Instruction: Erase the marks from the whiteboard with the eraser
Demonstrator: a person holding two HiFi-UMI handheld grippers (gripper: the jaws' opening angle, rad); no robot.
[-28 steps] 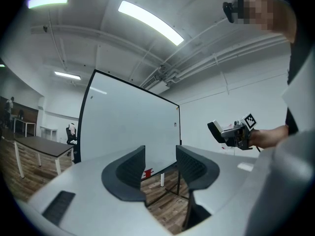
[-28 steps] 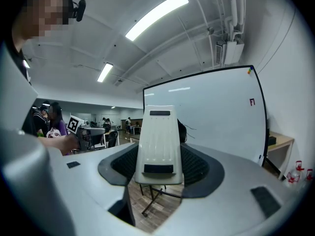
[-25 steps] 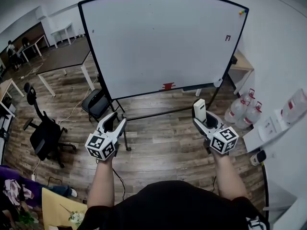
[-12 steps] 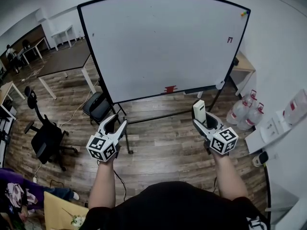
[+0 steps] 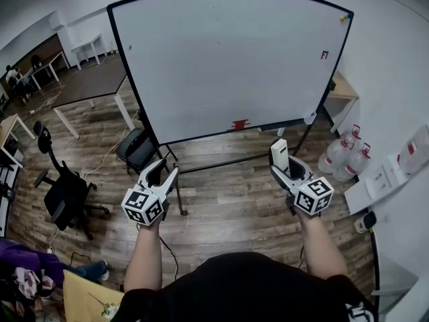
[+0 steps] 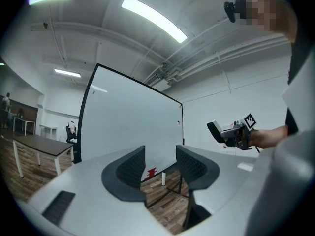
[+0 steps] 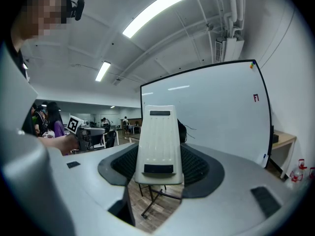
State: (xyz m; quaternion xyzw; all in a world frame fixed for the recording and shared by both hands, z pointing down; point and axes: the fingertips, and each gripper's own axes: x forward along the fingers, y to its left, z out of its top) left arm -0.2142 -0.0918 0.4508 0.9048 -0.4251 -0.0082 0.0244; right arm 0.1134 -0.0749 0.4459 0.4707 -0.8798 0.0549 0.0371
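Standing on a black frame on the wood floor (image 5: 221, 206), the whiteboard (image 5: 231, 59) fills the far middle of the scene, well apart from both grippers. Its white face is nearly bare. A small dark mark (image 5: 324, 54) sits near its upper right edge, and a few coloured dots (image 5: 344, 17) cluster at the top right corner. A small red item (image 5: 238, 123) rests on the ledge along its lower edge. A dark table (image 5: 90, 79) stands at the far left behind the board, and a black office chair (image 5: 64, 193) stands on the floor at the left. Clear water bottles (image 5: 342, 158) stand by the wall at the right, near the board's right leg.

The left gripper (image 5: 164, 168) is held near, left of centre, pointing toward the board. Its fingers (image 6: 132, 167) stand wide apart, with only floor and board showing between them. The right gripper (image 5: 283, 168) is held near on the right at about the same level, its fingers closed on the eraser (image 5: 279, 151). The eraser, a pale cream block, stands upright between the fingers with its top rising above them. It is off the whiteboard, and in the head view it lies below and left of the mark.
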